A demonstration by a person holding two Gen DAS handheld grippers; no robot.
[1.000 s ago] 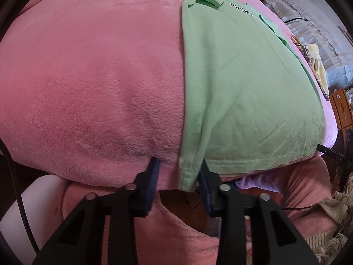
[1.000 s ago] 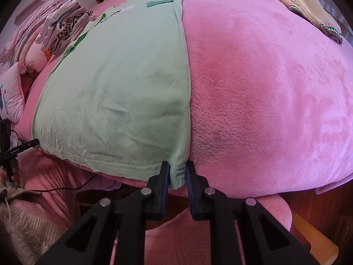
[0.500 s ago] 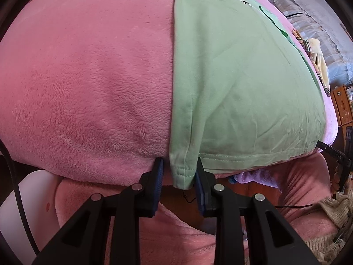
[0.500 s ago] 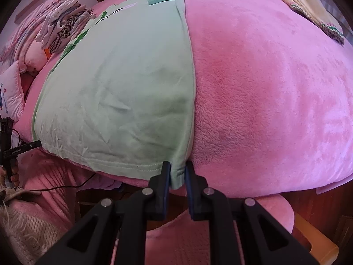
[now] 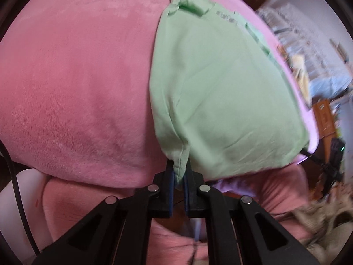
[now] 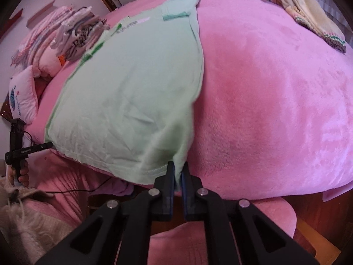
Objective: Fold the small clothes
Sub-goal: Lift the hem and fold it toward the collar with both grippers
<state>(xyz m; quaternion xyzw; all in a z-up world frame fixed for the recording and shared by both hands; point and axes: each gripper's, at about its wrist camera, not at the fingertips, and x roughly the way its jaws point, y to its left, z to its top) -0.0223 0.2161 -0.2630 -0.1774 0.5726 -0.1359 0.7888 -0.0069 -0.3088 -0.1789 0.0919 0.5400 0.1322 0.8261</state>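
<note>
Both grippers, left gripper and right gripper, clamped on near hem corners of green shirt; its long axis runs straight away, probably fold forward.

Smooth matt cotton-like green shirt on fuzzy plush pink blanket; matt black plastic claws

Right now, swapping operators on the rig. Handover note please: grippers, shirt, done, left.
Left gripper: shut on the near left hem corner of the green shirt.
Right gripper: shut on the near right hem corner of it.
Shirt lies flat on the pink blanket, sides already folded in, near hem just lifting.
Left: probably carry the hem forward to the collar end, release, smooth.
</note>
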